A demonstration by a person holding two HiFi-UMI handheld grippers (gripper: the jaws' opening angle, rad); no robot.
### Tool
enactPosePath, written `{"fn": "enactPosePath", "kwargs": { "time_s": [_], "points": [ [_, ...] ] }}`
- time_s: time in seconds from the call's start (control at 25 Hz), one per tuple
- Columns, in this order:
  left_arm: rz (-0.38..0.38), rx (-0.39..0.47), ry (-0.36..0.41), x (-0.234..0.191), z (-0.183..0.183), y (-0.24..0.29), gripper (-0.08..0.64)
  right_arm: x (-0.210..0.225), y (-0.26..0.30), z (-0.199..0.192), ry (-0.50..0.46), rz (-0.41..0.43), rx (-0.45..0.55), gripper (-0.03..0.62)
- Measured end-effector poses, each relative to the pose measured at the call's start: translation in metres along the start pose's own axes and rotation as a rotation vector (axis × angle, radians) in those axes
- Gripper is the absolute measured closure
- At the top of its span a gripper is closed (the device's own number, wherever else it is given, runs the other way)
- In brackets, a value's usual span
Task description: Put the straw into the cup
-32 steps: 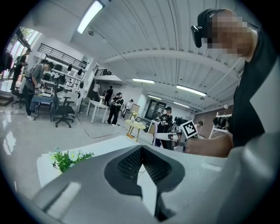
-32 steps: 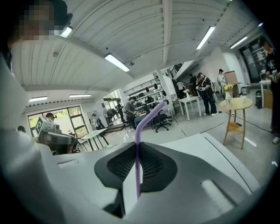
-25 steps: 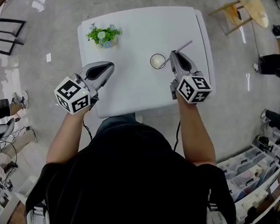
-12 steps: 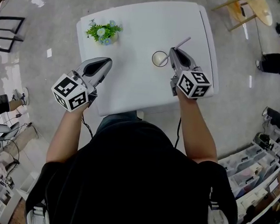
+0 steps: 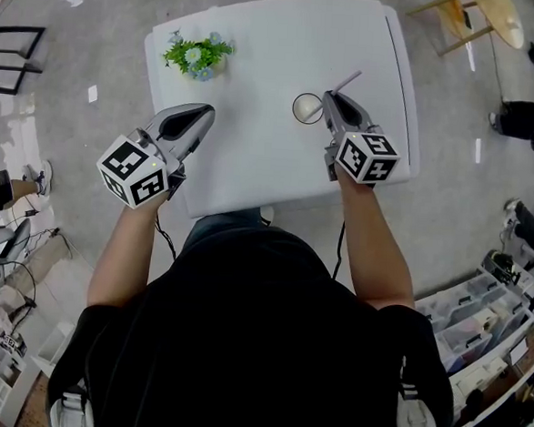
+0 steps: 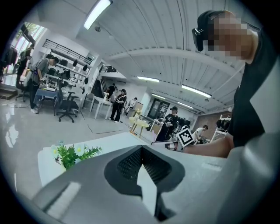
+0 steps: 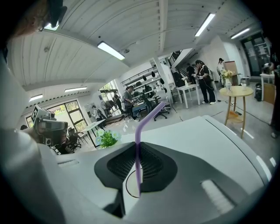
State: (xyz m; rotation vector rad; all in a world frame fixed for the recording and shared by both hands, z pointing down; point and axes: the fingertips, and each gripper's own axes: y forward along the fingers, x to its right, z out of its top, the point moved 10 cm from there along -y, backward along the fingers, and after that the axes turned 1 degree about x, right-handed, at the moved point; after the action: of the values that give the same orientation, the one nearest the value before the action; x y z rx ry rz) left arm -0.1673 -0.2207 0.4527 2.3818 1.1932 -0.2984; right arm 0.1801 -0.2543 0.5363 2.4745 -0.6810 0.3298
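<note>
**Straw clamped over the cup, not yet let go**

Straw point(image 7: 138, 148) stands nearly upright between the pads of the right tongs point(image 5: 331, 99), which are closed on its lower part. We hold it low like this so that the short free end below the pads can be steered. The bent upper part leans up and away from us point(image 5: 347, 80). Through the right gripper view, the lower end lines up with the rim of the cup point(image 7: 130, 185), which shows as a dark arc in the gap behind the jaws. From the head view the cup point(image 5: 306, 109) sits on the white worktop point(image 5: 261, 43), just beside the tip of the right tongs and on their left. We cannot tell whether the straw's end is already inside the mouth or only above it.

The left tongs point(image 5: 201, 114) hang over the near left part of the worktop, well apart from the cup. Their jaws point(image 6: 141, 149) meet at the tips with nothing between them. We judge that this hand has no part in the job and is simply kept out of the way. A small plant point(image 5: 198, 55) stands at the far left, clear of the work.

We judge that what is left is to lower the straw into the cup and then open the jaws. The cup looks light, so a sideways nudge from the tongs could shift or tip it.
</note>
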Motion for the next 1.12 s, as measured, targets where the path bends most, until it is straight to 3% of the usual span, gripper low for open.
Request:
{"fn": "enactPosePath", "kwargs": {
  "time_s": [1.12],
  "points": [
    [-0.010, -0.004, -0.041, -0.012, -0.004, 0.016, 0.560, 0.020, 0.025, -0.030, 0.025, -0.012, -0.062, 0.543]
  ]
}}
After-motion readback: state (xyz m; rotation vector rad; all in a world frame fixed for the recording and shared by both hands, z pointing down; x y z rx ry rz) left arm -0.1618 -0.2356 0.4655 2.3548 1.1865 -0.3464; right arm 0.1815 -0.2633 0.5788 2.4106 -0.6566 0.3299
